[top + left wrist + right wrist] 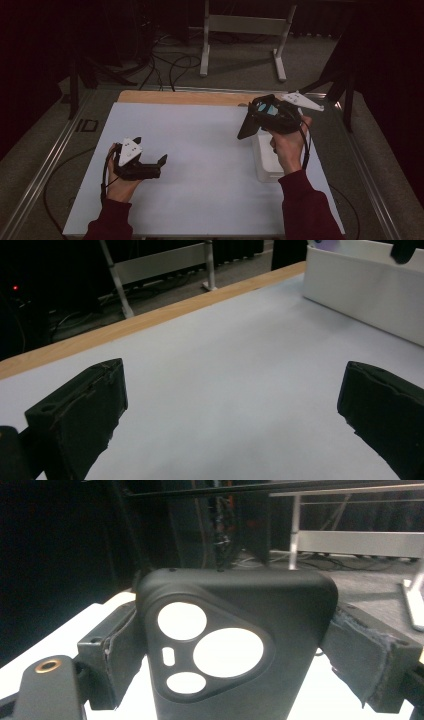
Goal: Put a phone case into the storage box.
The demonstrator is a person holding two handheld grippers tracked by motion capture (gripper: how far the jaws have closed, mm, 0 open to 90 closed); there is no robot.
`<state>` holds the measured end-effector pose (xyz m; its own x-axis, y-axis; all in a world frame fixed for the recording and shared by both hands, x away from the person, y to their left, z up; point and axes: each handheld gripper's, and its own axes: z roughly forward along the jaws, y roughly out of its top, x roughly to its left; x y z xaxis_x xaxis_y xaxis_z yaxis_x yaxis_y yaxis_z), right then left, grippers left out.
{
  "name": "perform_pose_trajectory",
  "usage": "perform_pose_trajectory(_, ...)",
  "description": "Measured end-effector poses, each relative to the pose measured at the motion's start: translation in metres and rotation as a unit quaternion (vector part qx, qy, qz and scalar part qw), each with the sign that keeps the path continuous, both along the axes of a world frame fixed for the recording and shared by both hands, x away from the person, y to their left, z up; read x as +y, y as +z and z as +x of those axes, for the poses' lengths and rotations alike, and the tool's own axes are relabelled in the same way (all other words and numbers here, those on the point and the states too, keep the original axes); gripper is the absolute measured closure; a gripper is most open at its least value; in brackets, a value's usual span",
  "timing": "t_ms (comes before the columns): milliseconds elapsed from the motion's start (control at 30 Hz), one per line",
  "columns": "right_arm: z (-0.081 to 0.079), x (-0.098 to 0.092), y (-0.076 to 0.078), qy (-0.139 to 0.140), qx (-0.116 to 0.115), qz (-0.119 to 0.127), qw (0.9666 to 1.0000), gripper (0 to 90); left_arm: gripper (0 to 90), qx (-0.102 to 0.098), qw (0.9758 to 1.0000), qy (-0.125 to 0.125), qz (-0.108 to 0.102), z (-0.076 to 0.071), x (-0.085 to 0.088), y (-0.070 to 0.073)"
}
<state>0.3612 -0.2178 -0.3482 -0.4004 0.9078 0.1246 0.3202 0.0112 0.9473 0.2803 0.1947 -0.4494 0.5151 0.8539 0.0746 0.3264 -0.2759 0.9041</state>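
Observation:
My right gripper [252, 120] is held above the table's right side, shut on a black phone case [247, 127] that hangs tilted from its jaws. In the right gripper view the phone case [235, 645] stands between the two pads [107, 650], its camera cut-outs facing the camera. Just below and behind the right hand sits a white box [267, 160]. My left gripper [162, 161] rests low on the white table mat [200, 145] at the left, open, with nothing between its fingers [80, 410]. The white box [365, 295] lies ahead of it at the upper right.
A wooden table edge [185, 97] runs along the far side of the mat. Beyond it are a white metal stand [242, 30] and cables on the grey floor. Metal rails [45, 165] flank the table.

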Motion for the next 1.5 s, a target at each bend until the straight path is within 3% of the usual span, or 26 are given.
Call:
perform_pose_trajectory(267, 0.009, -0.009, 0.002, -0.023, -0.001, -0.006, 0.9997, 14.3, 0.0, -0.006, 0.9998, 0.018, 0.011, -0.007, 0.011, -0.006)
perform_pose_trajectory(333, 0.016, -0.015, 0.000, -0.039, -0.001, -0.014, 0.9992, 14.4, 0.0, -0.007, 0.9996, 0.028, -0.004, -0.012, 0.021, -0.012)
perform_pose_trajectory(400, 0.020, -0.017, 0.000, -0.048, 0.002, -0.016, 0.9987, 14.4, 0.0, -0.016, 0.9991, 0.038, -0.005, -0.013, 0.023, -0.015)
perform_pose_trajectory(700, 0.033, -0.023, -0.003, -0.080, 0.003, -0.040, 0.9960, 14.3, 0.0, -0.010, 0.9987, 0.049, -0.012, -0.014, 0.031, -0.017)
perform_pose_trajectory(1067, 0.048, -0.030, -0.016, -0.118, 0.011, -0.065, 0.9908, 14.3, 0.1, -0.013, 0.9984, 0.050, -0.023, -0.014, 0.033, -0.016)
perform_pose_trajectory(1167, 0.056, -0.032, -0.027, -0.141, 0.025, -0.069, 0.9873, 14.3, 0.1, -0.013, 0.9983, 0.051, -0.024, -0.015, 0.033, -0.016)
perform_pose_trajectory(1500, 0.071, -0.030, -0.047, -0.161, 0.051, -0.079, 0.9825, 14.1, 0.2, -0.015, 0.9982, 0.053, -0.025, -0.016, 0.034, -0.015)
